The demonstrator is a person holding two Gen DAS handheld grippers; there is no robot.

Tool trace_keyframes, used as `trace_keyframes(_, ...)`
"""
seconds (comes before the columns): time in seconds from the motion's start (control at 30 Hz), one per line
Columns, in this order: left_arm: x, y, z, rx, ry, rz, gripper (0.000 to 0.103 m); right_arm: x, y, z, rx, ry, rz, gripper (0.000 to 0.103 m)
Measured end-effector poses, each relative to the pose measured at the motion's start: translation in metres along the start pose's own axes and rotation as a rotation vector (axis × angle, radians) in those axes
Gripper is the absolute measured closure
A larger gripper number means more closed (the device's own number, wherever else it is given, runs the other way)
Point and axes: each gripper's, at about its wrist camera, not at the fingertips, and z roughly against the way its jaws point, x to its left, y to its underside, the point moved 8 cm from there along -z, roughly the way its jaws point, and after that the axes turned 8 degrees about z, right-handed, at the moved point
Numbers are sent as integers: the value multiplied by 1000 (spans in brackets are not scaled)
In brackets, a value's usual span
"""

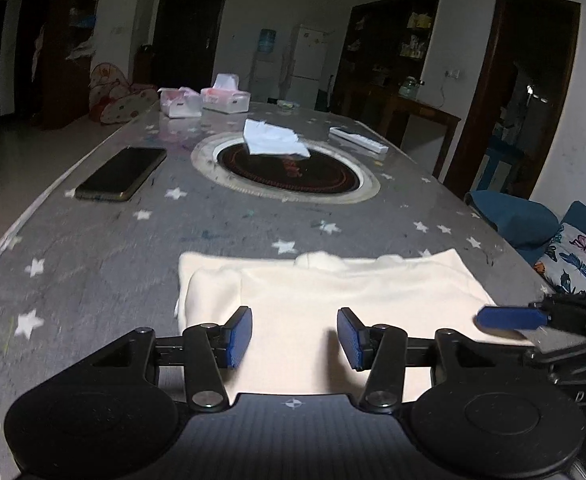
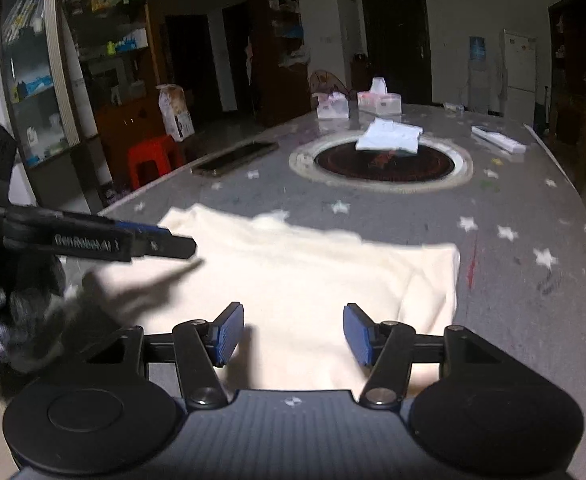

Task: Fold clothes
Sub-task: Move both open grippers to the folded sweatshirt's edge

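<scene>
Both claws wide, holding nothing: left gripper (image 1: pixel 294 338) and right gripper (image 2: pixel 293 334) hover above cream garment's (image 1: pixel 313 304) near edge, likely lining up 1 fold.

A grey star-patterned tablecloth (image 1: pixel 93 240) covers the long table. A black smartphone (image 1: pixel 121 174) lies left of a round dark inset hotplate (image 1: pixel 289 172), where a crumpled white cloth (image 1: pixel 273 140) rests. Beyond stand two white-and-pink tissue boxes (image 1: pixel 205 100); a white remote (image 1: pixel 357 140) lies right.

Right gripper (image 2: pixel 291 334) fingers apart above cream garment (image 2: pixel 313 276).
</scene>
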Motion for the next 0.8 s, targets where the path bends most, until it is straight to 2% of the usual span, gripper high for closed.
trace_keyframes(0.1,7,-9,-12,5,-23,29,50,-4,-12,-7,-4,8,20,47)
trace_keyframes(0.27,27,-9,-30,30,-51,71,48,-25,-11,-38,50,42,4,46)
trace_keyframes(0.33,26,-8,-29,25,-49,63,48,-31,-7,-43,65,45,-13,46)
trace_keyframes(0.5,19,-5,-26,17,-54,29,42,-20,-14,-28,17,31,7,46)
trace_keyframes(0.63,13,0,-28,13,-81,-27,41,-7,-4,-37,62,30,74,43)
trace_keyframes(0.8,12,3,-27,17,-78,-37,41,-6,0,-35,64,29,78,42)
